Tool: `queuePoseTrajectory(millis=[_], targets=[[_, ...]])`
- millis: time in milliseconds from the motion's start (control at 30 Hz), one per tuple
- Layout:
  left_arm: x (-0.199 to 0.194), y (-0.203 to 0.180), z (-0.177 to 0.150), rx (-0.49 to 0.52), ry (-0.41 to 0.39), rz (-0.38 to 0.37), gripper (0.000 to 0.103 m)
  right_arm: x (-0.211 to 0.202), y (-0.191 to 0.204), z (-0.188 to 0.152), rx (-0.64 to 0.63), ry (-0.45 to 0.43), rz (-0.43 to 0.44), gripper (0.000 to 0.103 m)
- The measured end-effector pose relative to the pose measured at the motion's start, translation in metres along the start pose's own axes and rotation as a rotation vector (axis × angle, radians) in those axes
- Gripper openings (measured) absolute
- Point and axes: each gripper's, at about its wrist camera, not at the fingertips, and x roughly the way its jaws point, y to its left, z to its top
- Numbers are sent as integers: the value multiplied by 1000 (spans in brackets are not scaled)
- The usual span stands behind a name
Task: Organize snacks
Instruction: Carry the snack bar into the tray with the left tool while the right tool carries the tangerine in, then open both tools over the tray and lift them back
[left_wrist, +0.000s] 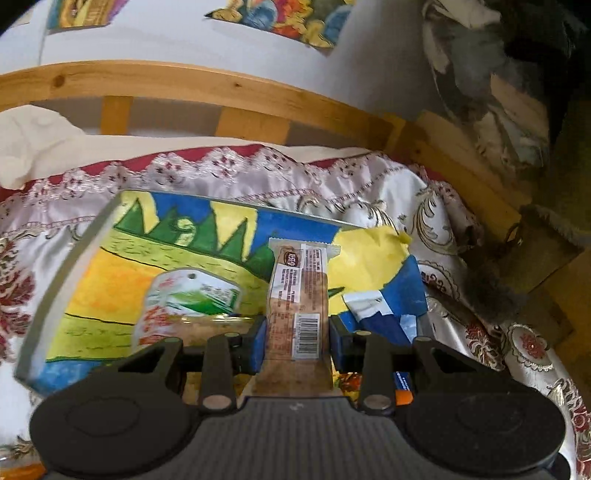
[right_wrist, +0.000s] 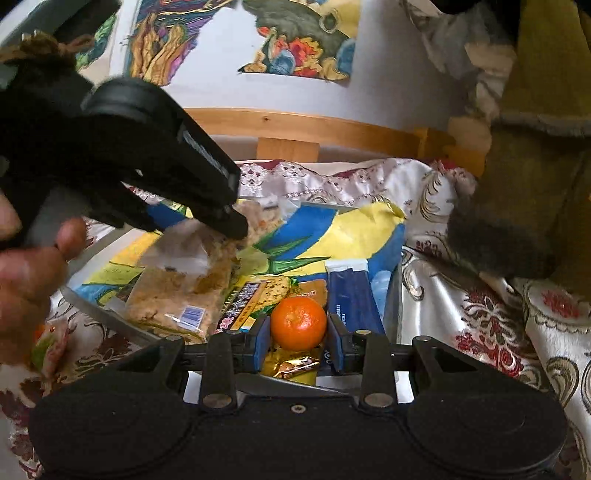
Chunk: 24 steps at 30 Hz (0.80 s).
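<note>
My left gripper (left_wrist: 297, 338) is shut on a long clear-wrapped brown snack bar (left_wrist: 297, 291) that sticks out forward over a grey-rimmed tray (left_wrist: 62, 280) lined with a painted paper. A white and green snack packet (left_wrist: 184, 299) lies in the tray to its left. My right gripper (right_wrist: 298, 343) is shut on a small orange mandarin (right_wrist: 298, 323) over the near part of the same tray (right_wrist: 107, 317). In the right wrist view the left gripper (right_wrist: 236, 221) reaches in from the upper left, the snack bar (right_wrist: 255, 216) at its tip.
Under the right gripper the tray holds a clear cracker pack (right_wrist: 177, 299), a dark corn-print packet (right_wrist: 251, 299), a blue box (right_wrist: 354, 295) and a gold wrapper (right_wrist: 291, 363). A hand (right_wrist: 26, 273) is at the left. The tray rests on an embroidered cloth (left_wrist: 461, 229) before a wooden rail (left_wrist: 221, 85).
</note>
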Motion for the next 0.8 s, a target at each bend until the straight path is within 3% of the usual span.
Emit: queuePoseTrajectory(millis=[567, 800], targets=[[15, -8, -17, 70, 20, 69, 38, 0, 7, -4, -26, 29, 10, 36], [11, 0, -25, 19, 11, 55, 44, 0, 15, -7, -77, 24, 6, 38]])
